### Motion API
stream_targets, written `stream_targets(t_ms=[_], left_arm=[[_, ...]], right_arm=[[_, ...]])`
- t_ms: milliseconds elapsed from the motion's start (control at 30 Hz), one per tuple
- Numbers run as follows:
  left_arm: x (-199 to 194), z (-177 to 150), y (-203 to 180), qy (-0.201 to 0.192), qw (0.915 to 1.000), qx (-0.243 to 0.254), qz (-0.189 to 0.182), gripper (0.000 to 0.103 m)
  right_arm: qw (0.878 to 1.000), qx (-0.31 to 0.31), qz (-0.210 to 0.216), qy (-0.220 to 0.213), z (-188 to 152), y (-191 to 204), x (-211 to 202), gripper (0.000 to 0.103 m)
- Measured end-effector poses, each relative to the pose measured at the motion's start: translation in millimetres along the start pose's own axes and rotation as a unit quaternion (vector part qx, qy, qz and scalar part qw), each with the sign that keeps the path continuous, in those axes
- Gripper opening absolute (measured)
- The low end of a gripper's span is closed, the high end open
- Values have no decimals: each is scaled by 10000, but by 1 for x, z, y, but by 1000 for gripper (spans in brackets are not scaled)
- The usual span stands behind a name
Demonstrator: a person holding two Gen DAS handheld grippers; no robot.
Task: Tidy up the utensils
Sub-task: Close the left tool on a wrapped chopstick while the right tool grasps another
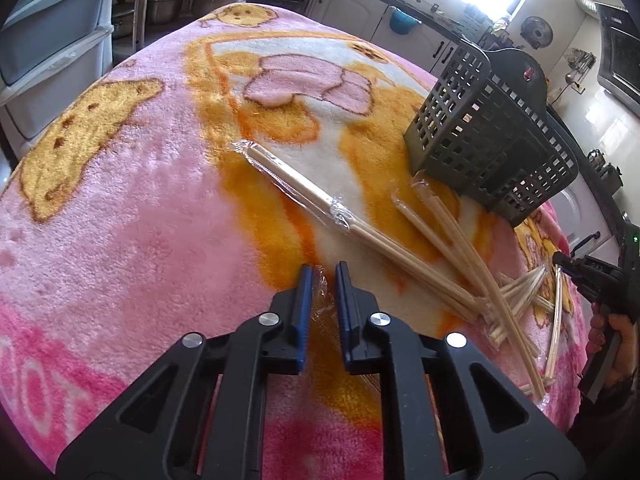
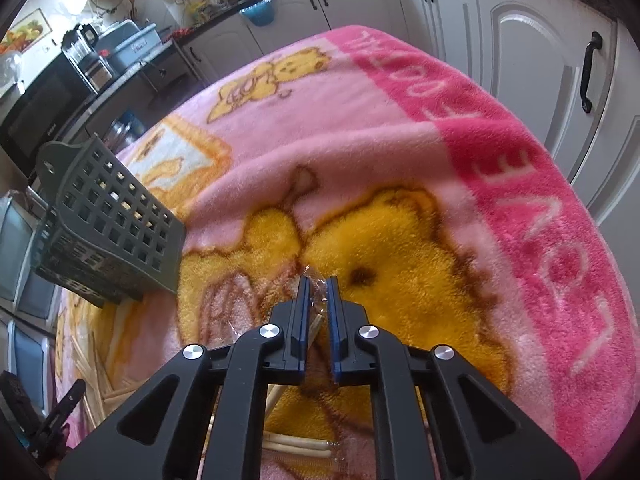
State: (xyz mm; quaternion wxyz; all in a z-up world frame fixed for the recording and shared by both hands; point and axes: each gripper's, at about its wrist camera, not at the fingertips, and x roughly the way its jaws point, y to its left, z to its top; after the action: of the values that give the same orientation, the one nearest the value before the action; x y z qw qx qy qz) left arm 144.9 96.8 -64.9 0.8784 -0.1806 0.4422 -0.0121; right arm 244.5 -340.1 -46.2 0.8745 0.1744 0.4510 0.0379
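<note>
Wrapped pairs of wooden chopsticks lie on a pink and orange blanket point(image 1: 132, 184). One wrapped pair point(image 1: 296, 188) lies alone mid-table, and several more point(image 1: 460, 248) fan out towards a loose pile point(image 1: 520, 296) on the right. My left gripper point(image 1: 323, 280) is shut on the clear wrapper end of a chopstick pack point(image 1: 320, 292). My right gripper point(image 2: 318, 286) is shut on another wrapped chopstick pack point(image 2: 317, 320), whose sticks run back under the fingers. A dark grey slotted utensil basket point(image 1: 492, 140) point(image 2: 108, 216) lies tipped on its side on the blanket.
A person's hand point(image 1: 616, 332) holds the other gripper at the right edge of the left wrist view. White kitchen cabinets point(image 2: 520, 60) stand close behind the table. Pots point(image 1: 164, 4) and drawers point(image 1: 52, 40) sit beyond the far left edge.
</note>
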Motion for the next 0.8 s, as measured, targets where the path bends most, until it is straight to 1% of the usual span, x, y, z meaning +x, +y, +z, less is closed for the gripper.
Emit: stream_targets(t_ms=[133,167,267,433,567,667,800], left_arm=[[-4,2,6,12,9995,-168,-263,3],[-8,3,7,-21,9991,-197,-373,3],[-24,7,3,-226,9982,-133,-530,3],[-58,20,-18,-640,9947,174,-790,2],[-83,32,-40,-925,9890,492,-1041,2],[-94,38,-55,-1018,9850,645,-1234,2],[-105,43,-71,-1146,9801,855,-1380,2]], right_arm=[[9995,-68,176,-268,3,4,-21,8],[9992,-97,209,-321,3,5,-25,8],[9974,-254,372,-556,3,13,-44,8],[9926,-473,675,-894,3,28,-79,6],[9881,-672,851,-1088,2,42,-102,6],[9844,-844,953,-1213,0,54,-117,5],[9780,-1108,1093,-1393,-4,72,-138,5]])
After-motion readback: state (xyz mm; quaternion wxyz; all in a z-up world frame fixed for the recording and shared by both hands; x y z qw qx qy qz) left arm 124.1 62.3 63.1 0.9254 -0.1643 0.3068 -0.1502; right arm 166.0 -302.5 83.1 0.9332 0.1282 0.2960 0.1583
